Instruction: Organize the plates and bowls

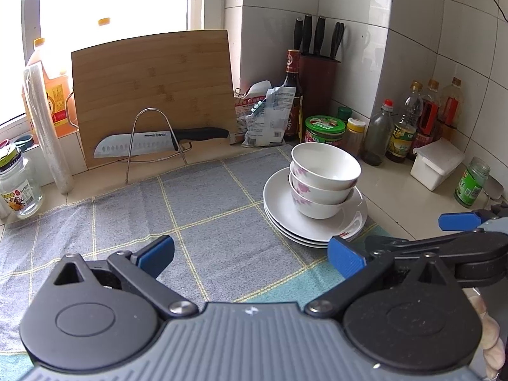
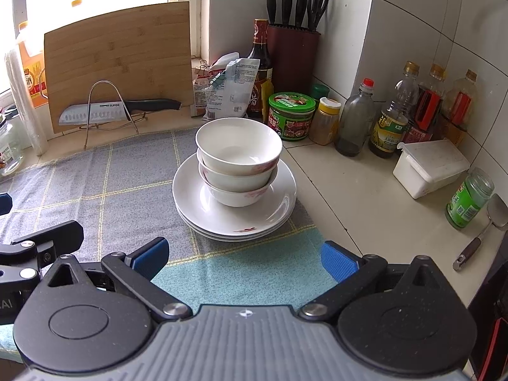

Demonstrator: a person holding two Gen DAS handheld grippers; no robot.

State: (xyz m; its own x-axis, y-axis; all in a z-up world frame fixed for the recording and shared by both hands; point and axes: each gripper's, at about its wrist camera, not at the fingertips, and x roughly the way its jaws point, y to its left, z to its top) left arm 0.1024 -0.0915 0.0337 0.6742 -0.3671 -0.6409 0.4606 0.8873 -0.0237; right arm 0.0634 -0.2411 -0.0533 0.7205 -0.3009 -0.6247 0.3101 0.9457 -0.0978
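Bowls [image 2: 238, 162], three nested, were stacked upon three plates [image 2: 235, 219] on the checked cloth [image 2: 104, 174], in front of the knife block [image 2: 293, 54]. The stack lay straight ahead of the right gripper [image 2: 244, 258], which was judged the nearer, and ahead and to the right of the left gripper [image 1: 250, 255]. Both grippers were held spread wide and empty, short of the plates. No long axis was presented by the round stack.
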